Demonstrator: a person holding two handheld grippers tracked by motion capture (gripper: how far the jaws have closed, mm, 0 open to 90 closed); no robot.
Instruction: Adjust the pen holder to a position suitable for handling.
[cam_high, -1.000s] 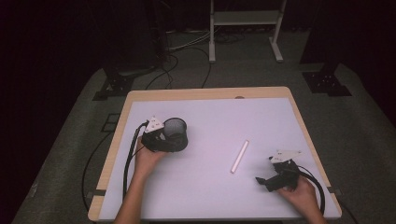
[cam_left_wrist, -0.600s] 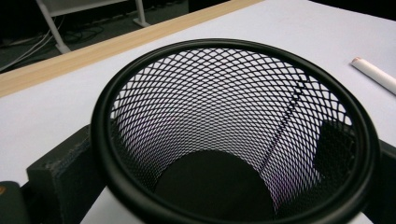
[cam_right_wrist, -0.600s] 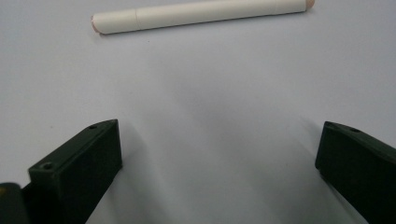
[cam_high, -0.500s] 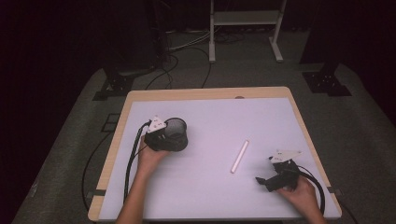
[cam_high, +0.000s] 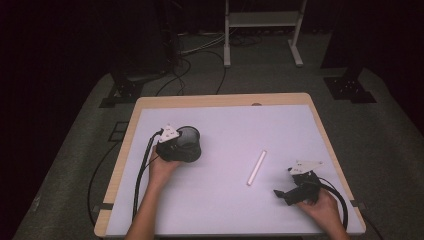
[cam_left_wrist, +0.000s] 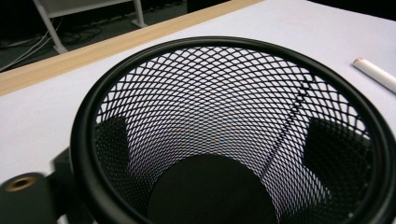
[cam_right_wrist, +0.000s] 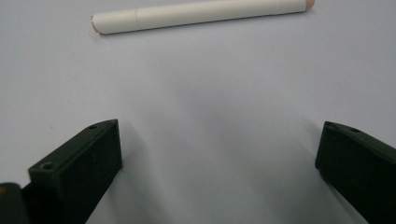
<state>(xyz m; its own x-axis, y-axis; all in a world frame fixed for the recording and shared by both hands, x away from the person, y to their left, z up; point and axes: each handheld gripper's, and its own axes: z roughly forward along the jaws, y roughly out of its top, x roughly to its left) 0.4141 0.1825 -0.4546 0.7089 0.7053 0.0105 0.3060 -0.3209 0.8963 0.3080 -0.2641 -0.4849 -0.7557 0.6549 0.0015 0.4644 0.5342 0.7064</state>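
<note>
The cup (cam_left_wrist: 224, 140) between the left fingers (cam_left_wrist: 112, 140) is black wire mesh with a smooth, glossy rim. The pen (cam_right_wrist: 201, 15) ahead of the matt black plastic right fingers (cam_right_wrist: 79, 163) looks matt white. The counter (cam_high: 225, 130) is smooth, pale, edged in wood.

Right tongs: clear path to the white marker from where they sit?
Probably yes. The right tongs are open and face the white marker, which lies flat on the table with only bare surface between them. The mesh cup, gripped by the left tongs, sits well off to the side.
</note>
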